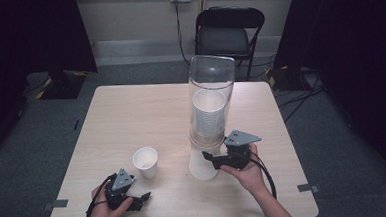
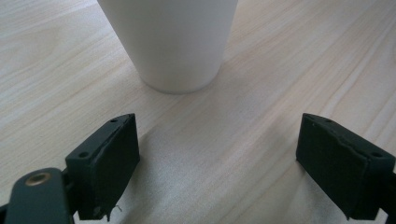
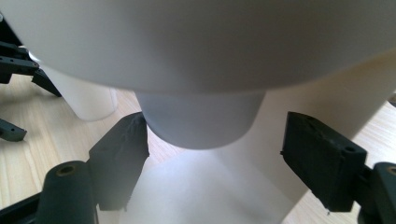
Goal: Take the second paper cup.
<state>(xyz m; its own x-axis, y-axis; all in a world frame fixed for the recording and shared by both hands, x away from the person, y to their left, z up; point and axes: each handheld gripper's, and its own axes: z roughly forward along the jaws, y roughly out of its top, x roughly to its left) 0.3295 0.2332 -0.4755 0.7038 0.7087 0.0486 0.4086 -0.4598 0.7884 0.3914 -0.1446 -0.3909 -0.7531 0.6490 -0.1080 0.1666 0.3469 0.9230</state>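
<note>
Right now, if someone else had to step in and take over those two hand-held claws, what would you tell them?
Left gripper: open, empty, low over the table, just short of the single paper cup, which stands upright and free.
Right gripper: jaws apart around the bottom cup hanging below the clear cup dispenser; no grip yet.
Done: one cup out on the table.
Left: probably pull the next cup down; a stack remains in the tube.
</note>
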